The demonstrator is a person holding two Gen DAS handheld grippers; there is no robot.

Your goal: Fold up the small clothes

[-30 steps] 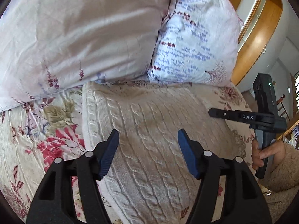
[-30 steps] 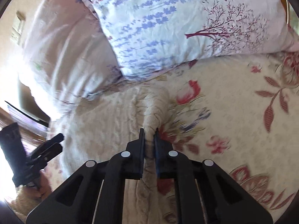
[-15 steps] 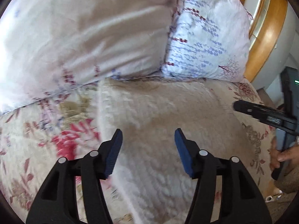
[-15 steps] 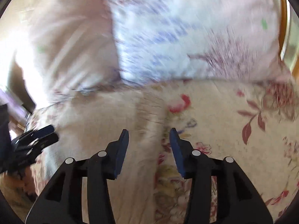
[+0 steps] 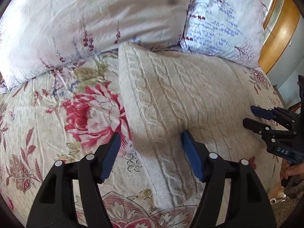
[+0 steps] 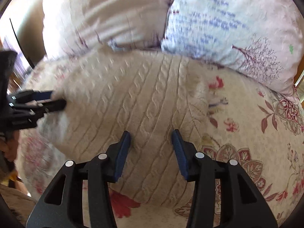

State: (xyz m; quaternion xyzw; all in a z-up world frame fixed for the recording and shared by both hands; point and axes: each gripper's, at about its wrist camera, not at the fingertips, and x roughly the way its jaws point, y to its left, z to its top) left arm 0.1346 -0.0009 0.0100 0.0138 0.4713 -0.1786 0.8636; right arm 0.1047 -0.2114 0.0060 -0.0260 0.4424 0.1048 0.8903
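A cream cable-knit sweater (image 5: 171, 95) lies flat on the floral bedsheet (image 5: 47, 114). In the left wrist view my left gripper (image 5: 150, 140) hangs low over the sweater's left edge. Its jaws are opening, with the knit edge between them and no pad pressing. In the right wrist view my right gripper (image 6: 151, 138) stands open just above the sweater (image 6: 123, 98), near its right side, holding nothing. Each gripper shows in the other's view: the right gripper (image 5: 252, 115) at the sweater's right edge, the left gripper (image 6: 51, 98) at its left edge.
Two pillows lean at the head of the bed, a pale pink one (image 5: 95, 19) and a lavender-print one (image 5: 224, 24), both touching the sweater's far edge. A wooden frame (image 5: 281, 28) runs behind them. A hand (image 5: 290, 171) grips the right handle.
My right gripper let go of the sweater fold it was pinching, opened, rolled and swung across over the sweater. My left gripper sank closer to the sweater's left edge.
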